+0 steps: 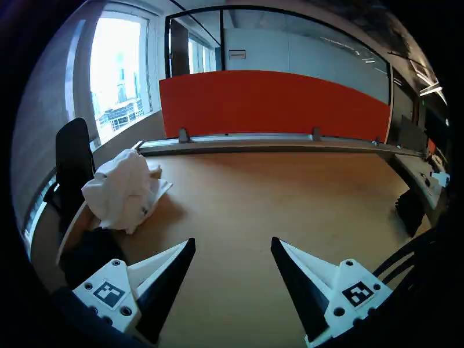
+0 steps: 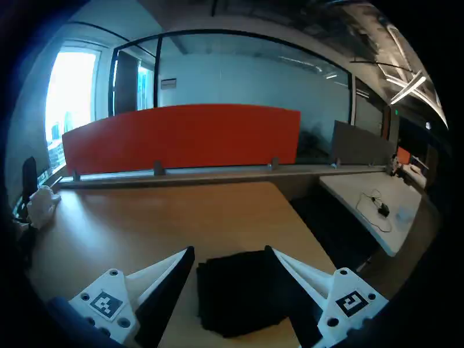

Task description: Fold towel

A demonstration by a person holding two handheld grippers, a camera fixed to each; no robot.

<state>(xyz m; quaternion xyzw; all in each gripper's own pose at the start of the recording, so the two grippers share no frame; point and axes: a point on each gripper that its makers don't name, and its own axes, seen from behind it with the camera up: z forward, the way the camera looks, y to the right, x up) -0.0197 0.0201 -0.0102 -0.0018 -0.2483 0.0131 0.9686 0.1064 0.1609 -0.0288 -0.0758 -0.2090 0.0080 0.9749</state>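
Your white towel [image 1: 124, 188] sits at the desk's [image 1: 261, 191] far left corner, close to the left edge. It is a crumpled, humped heap of soft, creased fabric with no clear long axis. One flatter flap pokes out low toward the middle of the desk. In the right gripper view the same towel [image 2: 42, 204] is a small pale lump at the far left edge.

A black cloth [image 2: 238, 293] lies flat near the desk's right edge, on the near side. It is folded into a thick, roughly square pad, and its side edges run about parallel to your right gripper's fingers. You cannot tell a long axis on it.

Your left gripper [image 1: 232, 240] is spread wide over bare wood and grips nothing. Your right gripper [image 2: 229, 249] is equally wide, with the black cloth lying between its fingers. You cannot tell whether either finger touches the cloth.

The desk is smooth, light brown wood. A grey rail [image 1: 261, 142] runs along its far edge and carries a matte orange divider [image 1: 272, 104] with a curved top. Behind that stands a glass wall [image 1: 301, 52] in a dark frame. A bright window [image 1: 116, 75] is on the left, with a black chair [image 1: 72, 153] beside the desk's left edge. Beyond the right edge is a white desk [image 2: 400, 232] with a thin cable [image 2: 374, 203] on it.
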